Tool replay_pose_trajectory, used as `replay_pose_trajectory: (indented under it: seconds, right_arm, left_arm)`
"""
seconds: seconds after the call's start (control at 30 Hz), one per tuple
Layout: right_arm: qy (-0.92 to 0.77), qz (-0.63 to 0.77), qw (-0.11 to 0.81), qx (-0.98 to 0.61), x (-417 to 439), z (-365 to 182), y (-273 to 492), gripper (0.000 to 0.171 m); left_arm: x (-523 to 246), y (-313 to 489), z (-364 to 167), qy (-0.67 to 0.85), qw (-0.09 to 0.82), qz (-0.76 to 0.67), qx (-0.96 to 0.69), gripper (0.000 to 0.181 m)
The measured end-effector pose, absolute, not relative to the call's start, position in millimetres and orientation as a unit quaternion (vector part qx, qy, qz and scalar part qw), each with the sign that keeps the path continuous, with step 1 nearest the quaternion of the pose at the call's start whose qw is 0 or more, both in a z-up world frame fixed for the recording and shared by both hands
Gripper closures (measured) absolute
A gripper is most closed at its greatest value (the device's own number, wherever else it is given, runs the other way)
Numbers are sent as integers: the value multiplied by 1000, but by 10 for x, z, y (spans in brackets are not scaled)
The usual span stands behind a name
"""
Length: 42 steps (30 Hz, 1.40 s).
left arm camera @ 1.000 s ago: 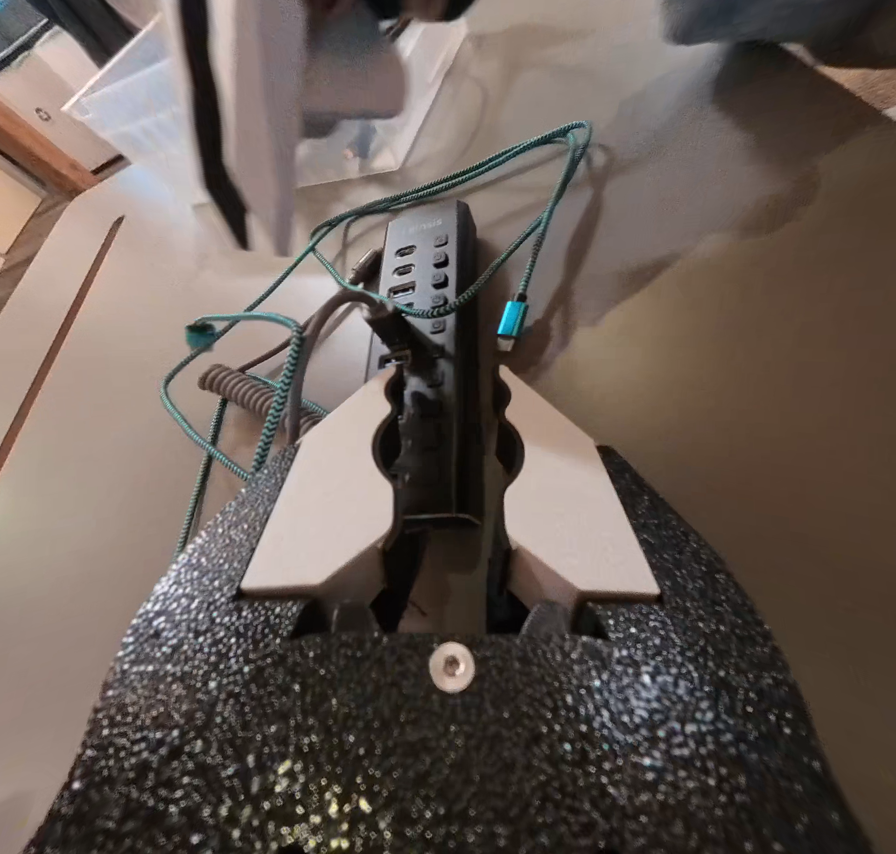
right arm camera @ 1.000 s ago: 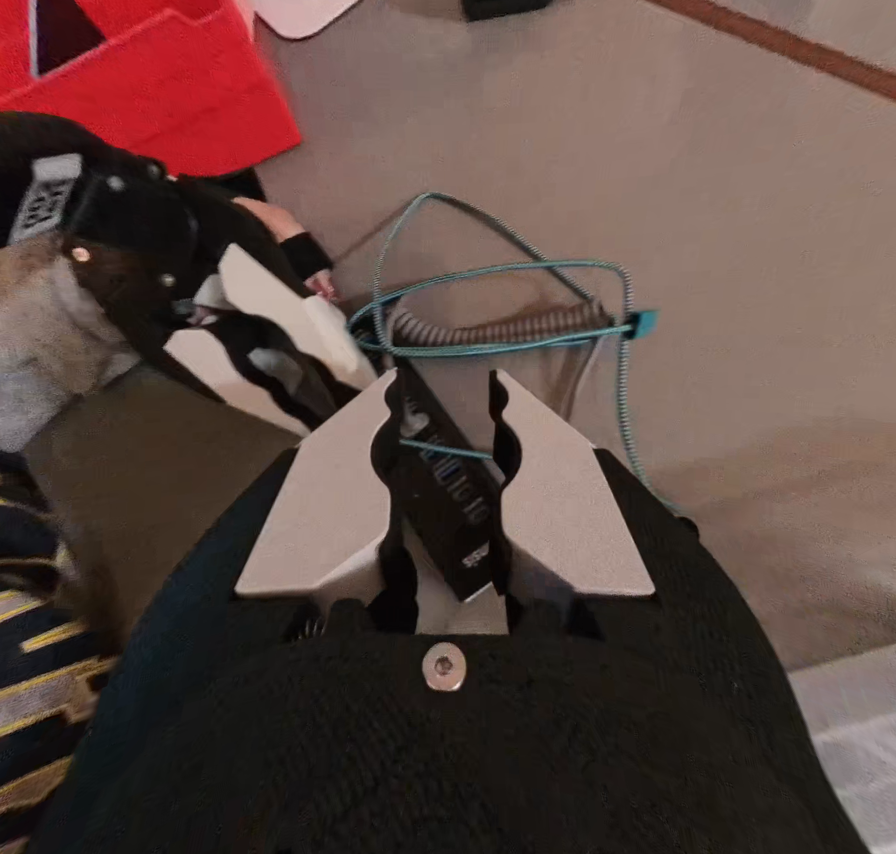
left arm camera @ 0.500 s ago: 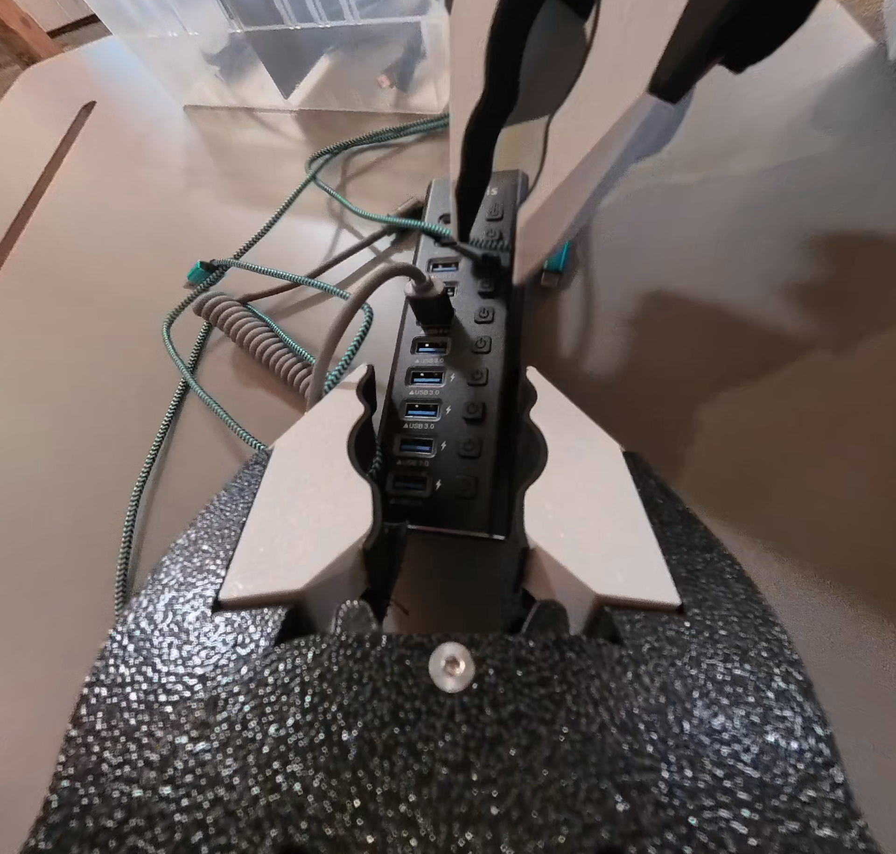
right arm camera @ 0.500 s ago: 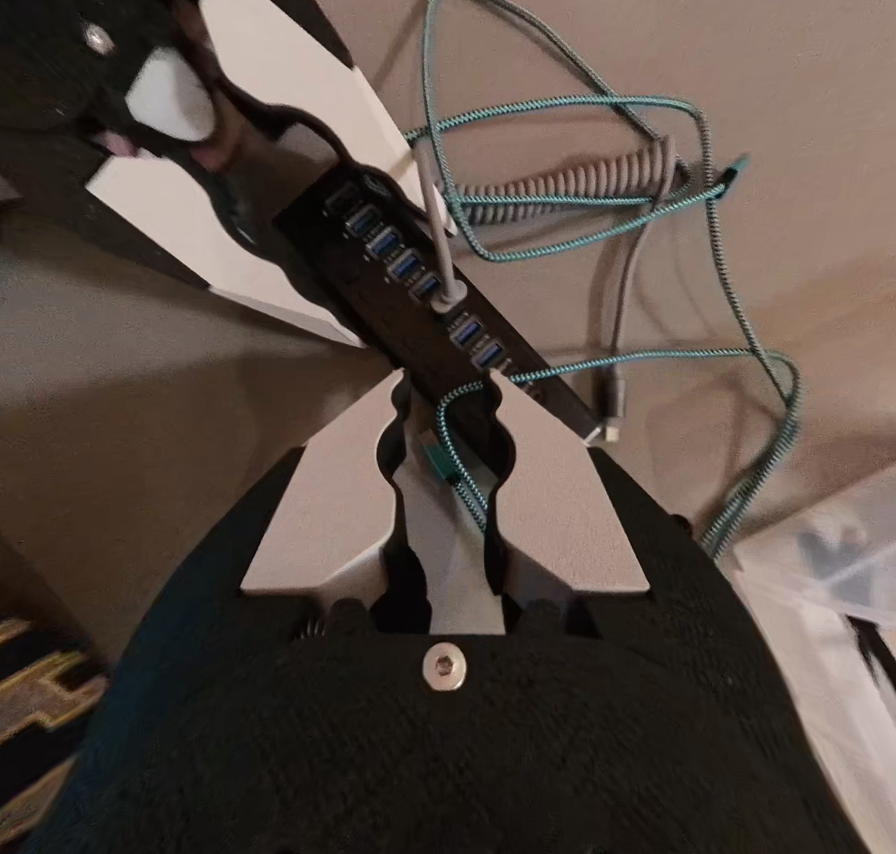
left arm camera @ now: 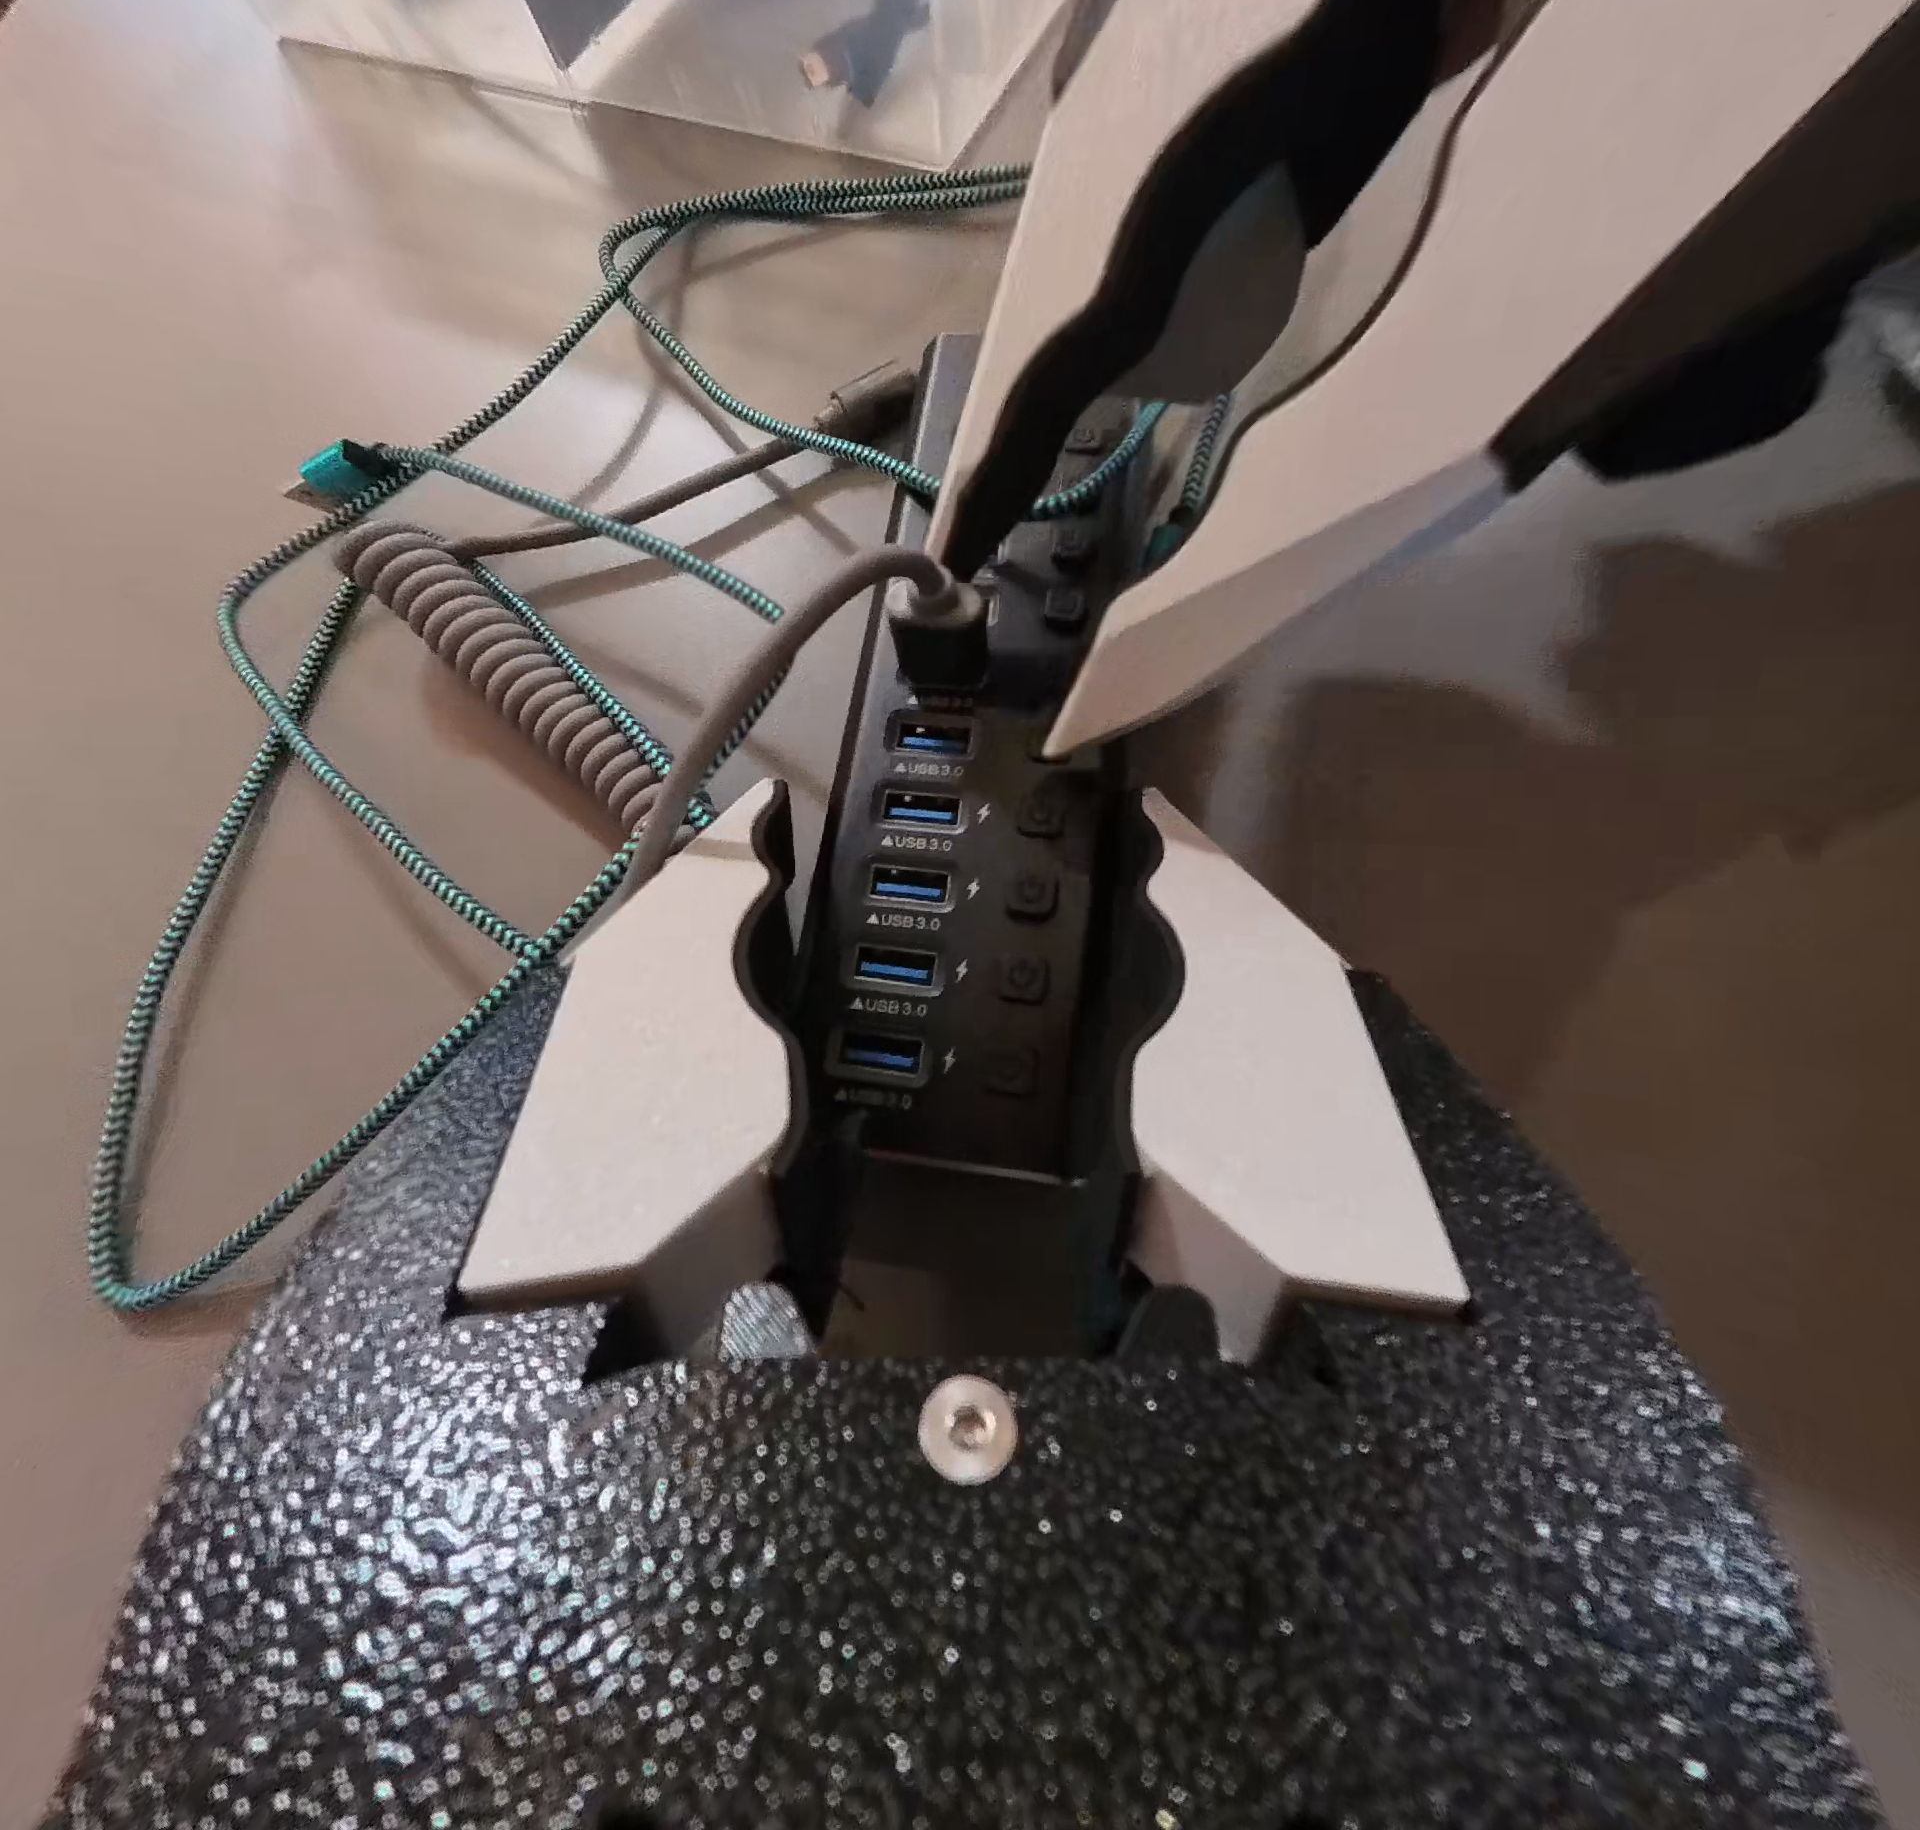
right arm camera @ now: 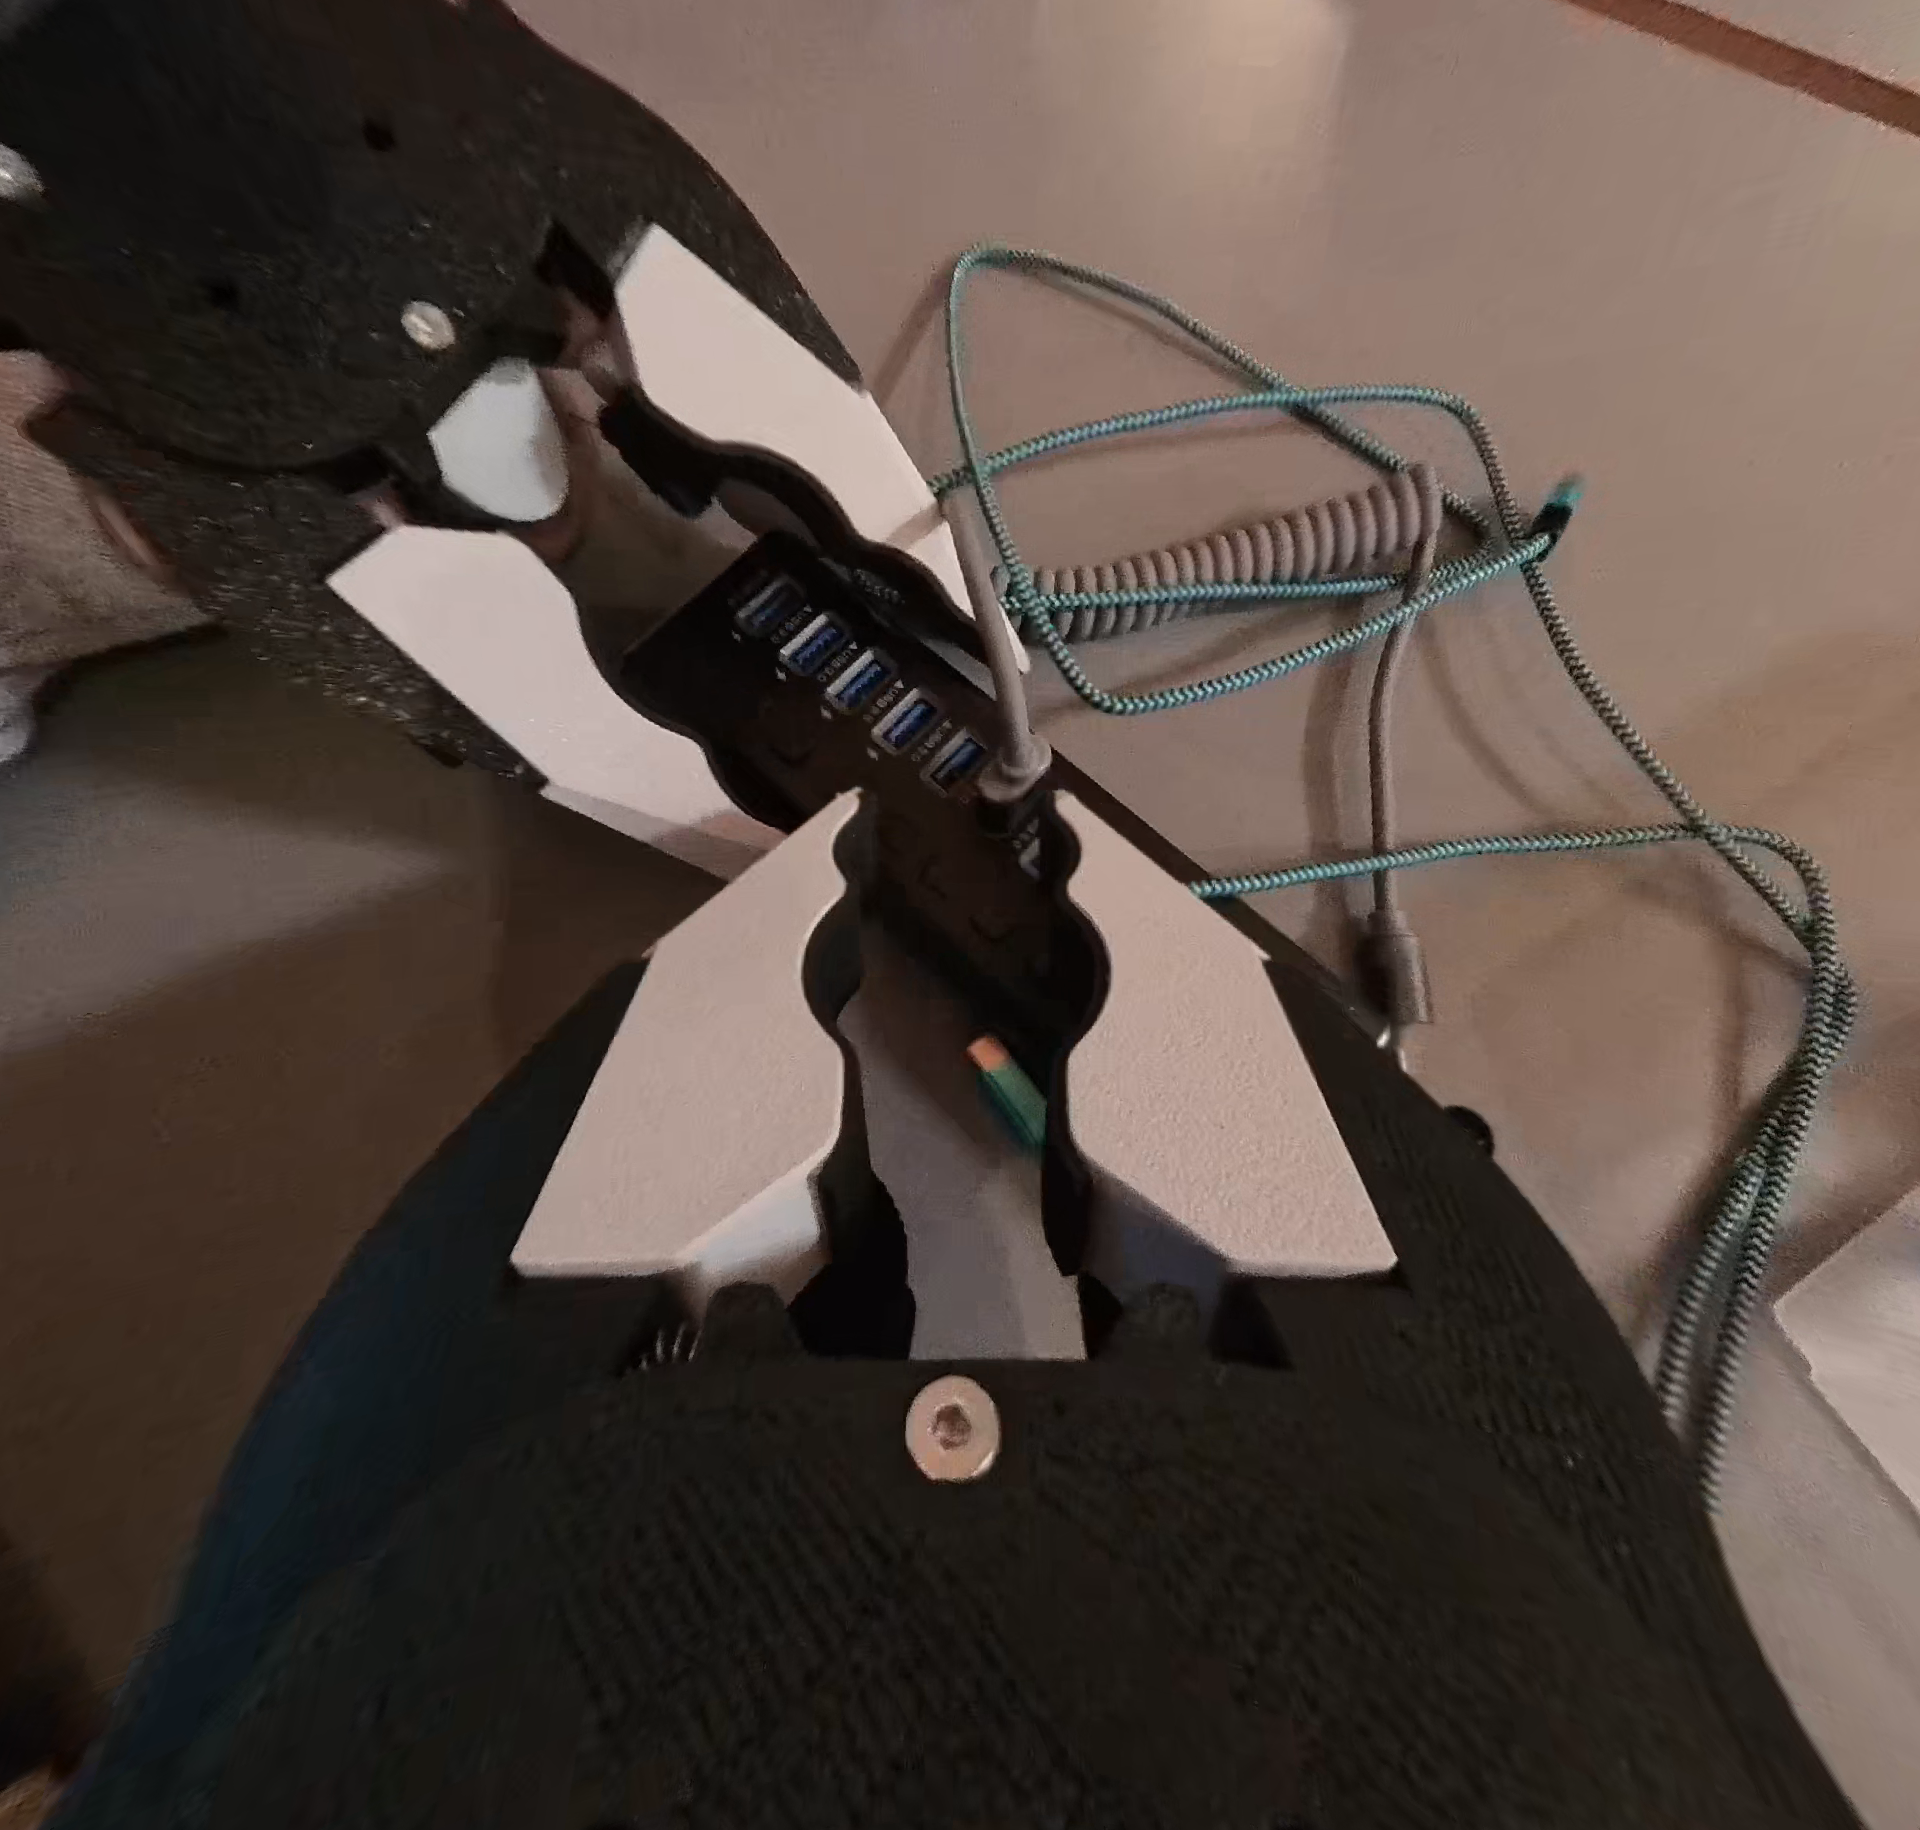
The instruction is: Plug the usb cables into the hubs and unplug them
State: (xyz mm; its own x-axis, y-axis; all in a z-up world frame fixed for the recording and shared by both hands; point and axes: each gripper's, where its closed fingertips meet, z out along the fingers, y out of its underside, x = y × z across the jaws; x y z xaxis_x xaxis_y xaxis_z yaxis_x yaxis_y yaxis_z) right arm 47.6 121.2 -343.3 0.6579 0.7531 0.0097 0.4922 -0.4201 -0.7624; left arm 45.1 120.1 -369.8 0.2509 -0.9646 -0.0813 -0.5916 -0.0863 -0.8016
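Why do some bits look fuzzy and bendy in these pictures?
Left wrist view: the hub looks sharp, while the right gripper close overhead is smeared and throws a dark shadow on the table. Right wrist view: everything is softly blurred and the wide lens bends the edges.

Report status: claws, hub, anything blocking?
Left claw clamped on hub end. Right claw holding teal plug over hub, not inserted. Grey cable plugged in mid-row, close beside right claw's tips.

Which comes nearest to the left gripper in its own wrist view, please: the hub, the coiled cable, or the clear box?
1. Hub, between the left gripper fingers.
2. Coiled cable, left of the hub.
3. Clear box, top, beyond the cables.
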Motion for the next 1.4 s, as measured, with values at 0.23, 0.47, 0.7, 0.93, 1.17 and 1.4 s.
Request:
replay_pose_trajectory:
  seconds: [0.23, 0.47, 0.7, 0.93, 1.17, 1.4]
  right_arm:
    - [-374, 131, 413, -820, 484, -3488, 1329, 155]
    - [-402, 137, 437, -793, 482, -3483, 1339, 159]
    - [-471, 187, 426, -749, 421, -3479, 1349, 159]
    - [-453, 198, 423, -759, 380, -3482, 1406, 160]
    - [-358, 230, 446, -787, 386, -3452, 1441, 162]
    - [-373, 167, 473, -780, 385, -3429, 1481, 164]
  left_arm:
    - [446, 1219, -3720, 545, 380, -206, -718, 115]
    - [478, 1172, -3727, 556, 370, -227, -709, 106]
    - [417, 1160, -3728, 558, 359, -216, -716, 123]
    - [504, 1226, -3763, 502, 354, -240, -752, 122]
    - [490, 1259, -3765, 477, 362, -224, -769, 122]
    - [504, 1294, -3767, 456, 368, -212, -782, 122]
